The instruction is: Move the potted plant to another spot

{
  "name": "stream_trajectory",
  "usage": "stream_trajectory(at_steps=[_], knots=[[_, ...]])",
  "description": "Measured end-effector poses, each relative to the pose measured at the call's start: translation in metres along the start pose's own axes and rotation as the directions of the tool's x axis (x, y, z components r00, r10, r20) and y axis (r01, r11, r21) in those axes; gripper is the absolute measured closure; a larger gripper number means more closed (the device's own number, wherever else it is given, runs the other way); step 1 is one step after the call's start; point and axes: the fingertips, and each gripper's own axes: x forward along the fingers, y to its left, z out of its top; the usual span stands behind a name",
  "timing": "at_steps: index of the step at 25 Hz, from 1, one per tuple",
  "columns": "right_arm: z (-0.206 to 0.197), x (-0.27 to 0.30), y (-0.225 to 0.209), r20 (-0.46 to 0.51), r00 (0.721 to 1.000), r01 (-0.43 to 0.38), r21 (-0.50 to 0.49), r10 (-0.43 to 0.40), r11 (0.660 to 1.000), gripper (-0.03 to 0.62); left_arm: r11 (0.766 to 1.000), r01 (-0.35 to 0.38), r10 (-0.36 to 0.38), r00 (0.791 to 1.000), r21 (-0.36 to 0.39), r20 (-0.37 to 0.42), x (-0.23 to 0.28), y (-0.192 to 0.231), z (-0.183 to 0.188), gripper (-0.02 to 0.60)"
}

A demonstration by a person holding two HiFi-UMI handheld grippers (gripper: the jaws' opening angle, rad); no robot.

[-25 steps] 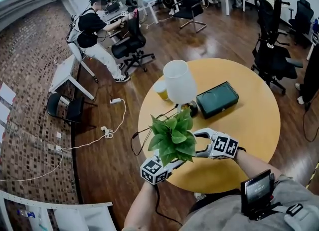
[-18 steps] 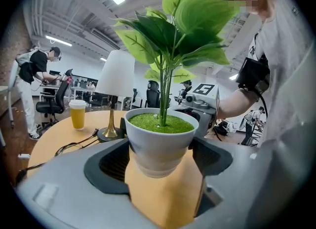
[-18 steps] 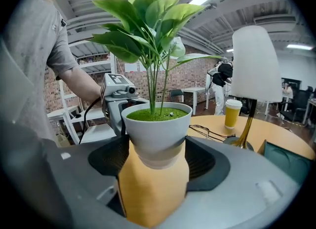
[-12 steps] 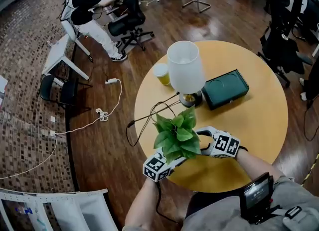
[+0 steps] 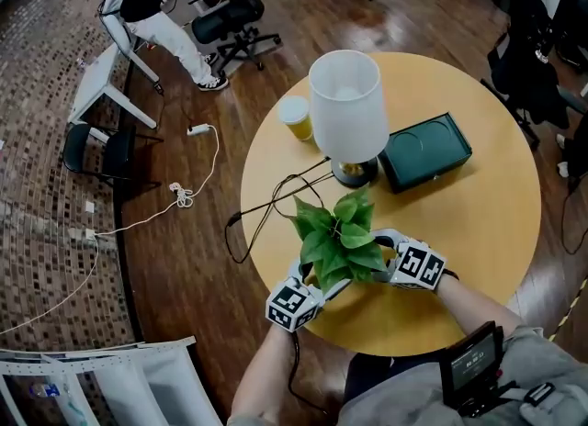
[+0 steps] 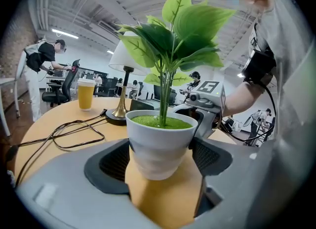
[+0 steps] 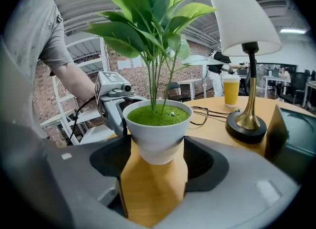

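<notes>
The potted plant [image 5: 338,242], green leaves in a small white pot [image 6: 160,144], is low over the round yellow table [image 5: 459,222], just in front of the lamp base. I cannot tell whether the pot [image 7: 157,136] touches the tabletop. My left gripper [image 5: 323,279] grips the pot from the near left, and the pot wall sits against both dark pads [image 6: 114,160]. From the opposite side my right gripper [image 5: 381,254] has the pot between its pads [image 7: 200,160]; its jaws are closing on it.
A white-shaded lamp [image 5: 347,107] with a brass base stands close behind the plant, its black cable [image 5: 276,199] looping left off the table. A green box [image 5: 424,151] lies to the right and a cup of yellow drink [image 5: 296,117] at the far left edge. Office chairs and a person [image 5: 147,2] are beyond.
Both grippers have come down together with the plant towards the tabletop. The plant stays between them, in front of the lamp.
</notes>
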Motion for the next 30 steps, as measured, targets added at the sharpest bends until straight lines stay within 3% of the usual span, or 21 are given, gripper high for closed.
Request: stream_trajectory(at_steps=[11,30], knots=[[-0.011,0.016,-0.005,-0.034,0.999,0.016,-0.045,-0.018,0.999,0.273,0.998,-0.048,0.049,0.999,0.047,-0.019,0.002,0.011,-0.016,0.179],[-0.018,0.027,-0.008,-0.059,0.996,0.062,-0.024,-0.063,0.998,0.301,0.989,-0.145,0.145,0.989,0.018,-0.019,-0.002,0.021,-0.029,0.190]])
